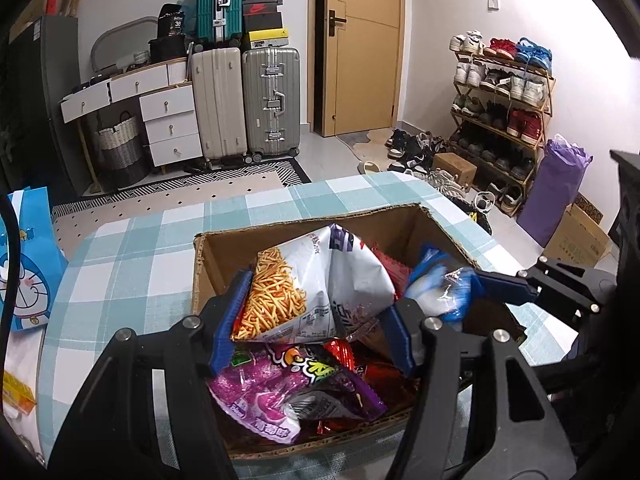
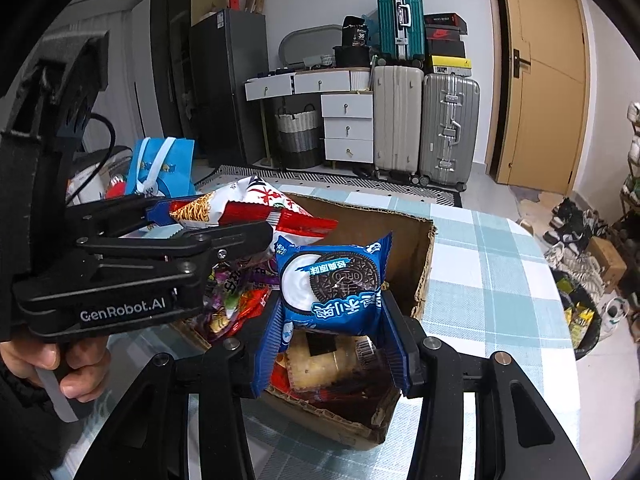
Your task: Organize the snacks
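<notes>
Crinkly foil packets (image 1: 304,280) (image 2: 334,286) pinched above corrugated cardboard box (image 1: 224,256).

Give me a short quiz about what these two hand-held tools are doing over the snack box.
1. True or false: the left tool is shut on the noodle-snack bag.
2. What does the right tool hold? A) a purple bag B) the blue Oreo packet C) nothing
3. Fill in: both snacks are held over the cardboard ____.

Key: 1 true. 2 B. 3 box.
</notes>
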The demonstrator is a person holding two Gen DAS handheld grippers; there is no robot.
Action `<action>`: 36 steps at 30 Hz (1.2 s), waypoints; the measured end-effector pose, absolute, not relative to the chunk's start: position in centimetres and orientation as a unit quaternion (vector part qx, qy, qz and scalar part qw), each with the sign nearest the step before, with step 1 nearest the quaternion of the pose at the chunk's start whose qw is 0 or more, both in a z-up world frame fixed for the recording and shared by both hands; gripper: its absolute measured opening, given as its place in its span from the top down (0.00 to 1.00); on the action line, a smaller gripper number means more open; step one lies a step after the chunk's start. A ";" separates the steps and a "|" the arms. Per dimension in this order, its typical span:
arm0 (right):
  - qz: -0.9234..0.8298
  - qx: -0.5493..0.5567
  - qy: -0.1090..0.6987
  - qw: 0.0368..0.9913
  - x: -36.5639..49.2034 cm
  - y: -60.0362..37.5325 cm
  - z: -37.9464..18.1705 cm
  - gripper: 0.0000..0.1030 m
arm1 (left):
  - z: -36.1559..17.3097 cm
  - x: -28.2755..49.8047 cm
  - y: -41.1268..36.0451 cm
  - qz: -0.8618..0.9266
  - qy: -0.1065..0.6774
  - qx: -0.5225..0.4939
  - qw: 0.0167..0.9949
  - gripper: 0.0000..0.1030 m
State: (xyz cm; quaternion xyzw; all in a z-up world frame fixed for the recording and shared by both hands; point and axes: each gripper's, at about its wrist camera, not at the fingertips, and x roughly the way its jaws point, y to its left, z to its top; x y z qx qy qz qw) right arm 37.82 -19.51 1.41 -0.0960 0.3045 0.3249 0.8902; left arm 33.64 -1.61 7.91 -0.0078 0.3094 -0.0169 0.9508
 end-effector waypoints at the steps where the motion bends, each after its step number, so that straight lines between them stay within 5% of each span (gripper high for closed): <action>1: 0.326 -0.100 0.302 0.890 37.7 -19.4 1.4 0.51 | 7.9 33.6 -1.6 -0.017 0.310 -0.006 0.951 0.42; 3: 0.324 -0.106 0.290 0.894 37.3 -19.4 1.6 0.46 | 7.8 33.5 -1.6 -0.018 0.312 -0.007 0.950 0.42; 5: 0.328 -0.106 0.278 0.897 36.7 -19.6 1.9 0.28 | 7.9 33.3 -1.5 -0.022 0.315 -0.010 0.949 0.39; 9: 0.326 -0.106 0.257 0.904 35.4 -20.4 2.6 0.14 | 8.5 32.0 -1.2 -0.033 0.304 -0.021 0.952 0.20; 11: 0.322 -0.105 0.253 0.906 34.8 -21.1 2.7 0.03 | 9.0 30.8 -1.0 -0.034 0.291 -0.021 0.956 0.18; 15: 0.313 -0.107 0.254 0.909 33.8 -22.1 2.5 0.01 | 9.6 28.4 -0.7 -0.037 0.274 -0.025 0.961 0.00; 36: 0.338 -0.007 0.241 0.910 30.9 -25.5 1.9 0.00 | 7.1 18.7 2.9 0.011 0.246 -0.068 0.967 0.00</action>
